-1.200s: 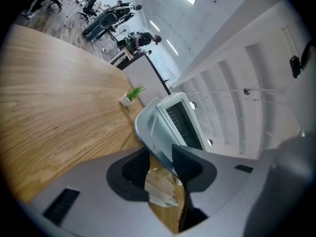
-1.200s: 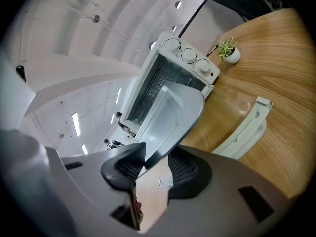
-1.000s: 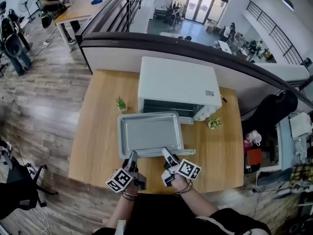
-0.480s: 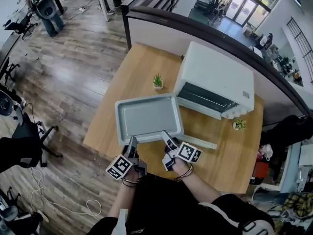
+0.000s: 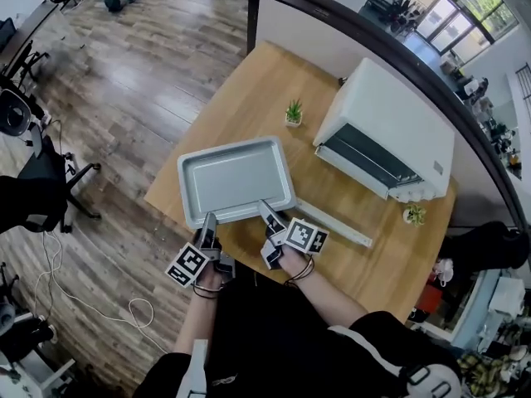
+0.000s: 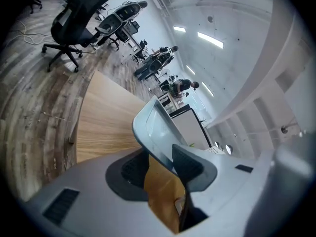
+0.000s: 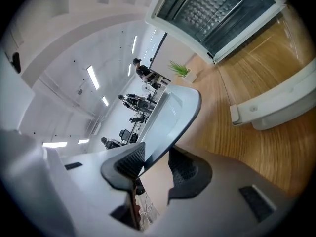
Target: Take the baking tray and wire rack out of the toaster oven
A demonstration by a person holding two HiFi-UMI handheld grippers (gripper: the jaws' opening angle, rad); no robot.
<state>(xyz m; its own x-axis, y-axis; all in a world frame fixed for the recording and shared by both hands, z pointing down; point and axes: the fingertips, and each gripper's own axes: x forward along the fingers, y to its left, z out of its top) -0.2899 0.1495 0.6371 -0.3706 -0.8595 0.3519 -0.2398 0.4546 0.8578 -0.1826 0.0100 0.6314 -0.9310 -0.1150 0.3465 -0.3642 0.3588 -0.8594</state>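
Keeping the baking tray (image 5: 235, 179) level matters most now: both claws should lower together and set it flat on the bare surface (image 5: 377, 251) left of the toaster oven (image 5: 390, 131), well clear of the open door (image 5: 332, 222). The left claw (image 5: 208, 221) and right claw (image 5: 265, 211) are each narrowed onto the tray's near rim, pads pinching it. Whether the tray already rests on the wood I cannot tell. What looks like the wire rack (image 7: 217, 4) sits inside the oven.

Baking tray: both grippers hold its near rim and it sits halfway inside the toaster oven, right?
No: the head view shows the baking tray fully outside the toaster oven. The left gripper and right gripper do hold its near rim.
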